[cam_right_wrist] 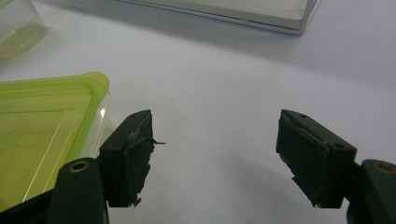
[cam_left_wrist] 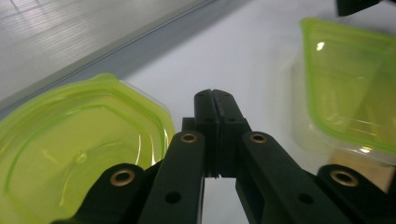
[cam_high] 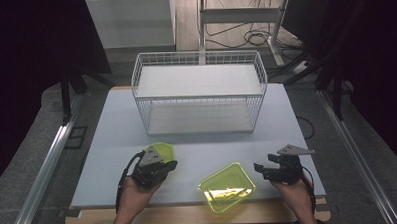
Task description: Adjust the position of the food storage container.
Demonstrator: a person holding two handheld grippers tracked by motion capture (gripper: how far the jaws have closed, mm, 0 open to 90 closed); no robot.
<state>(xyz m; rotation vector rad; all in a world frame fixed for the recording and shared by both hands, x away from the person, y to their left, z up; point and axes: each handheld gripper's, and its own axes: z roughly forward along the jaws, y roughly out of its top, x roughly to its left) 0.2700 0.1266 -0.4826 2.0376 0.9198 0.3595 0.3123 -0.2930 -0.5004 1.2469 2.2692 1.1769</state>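
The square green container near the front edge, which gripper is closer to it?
Right. The right gripper sits just beside the square green container, open; the left gripper is farther off, by the rounded container.

A pale worktop [cam_high: 112, 145] stands on a grey floor [cam_high: 33, 163], dark curtains [cam_high: 29, 48] on both sides. Behind it, a white table frame [cam_high: 243, 15] and loose cables [cam_high: 256, 38] lie on lit flooring.

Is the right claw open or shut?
Open: the right claw has its jaws set wide apart, with bare table between them, beside the green tray.
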